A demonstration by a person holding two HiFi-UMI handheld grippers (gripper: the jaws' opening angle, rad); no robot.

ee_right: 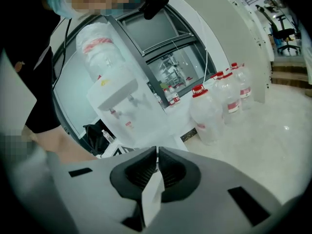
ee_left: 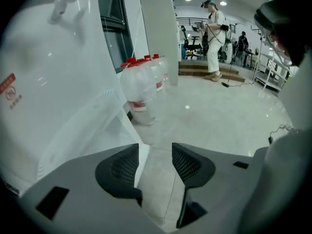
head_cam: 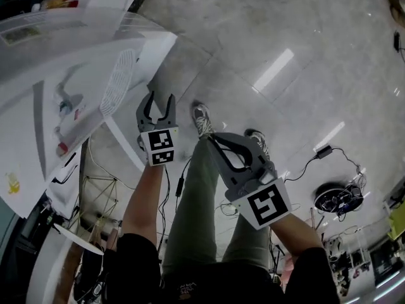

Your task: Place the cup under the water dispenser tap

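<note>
Here left gripper [ee_left: 155, 147] gapes empty, right gripper [ee_right: 157, 152] closed, water bottles [ee_right: 209, 113] beside what seems the dispenser [ee_right: 124, 101]

Water dispenser [head_cam: 76, 75] sits left of the legs [head_cam: 196, 208]; left gripper [head_cam: 160, 100] just beside it, right gripper [head_cam: 214, 139] over the legs. Spare bottles [ee_right: 209, 113] line the floor [ee_right: 273, 130] right of the dispenser (right gripper view).

The floor [head_cam: 266, 30] is glossy polished stone, the dispenser [ee_right: 124, 89] smooth white plastic, the bottles [ee_right: 209, 116] clear plastic.
</note>
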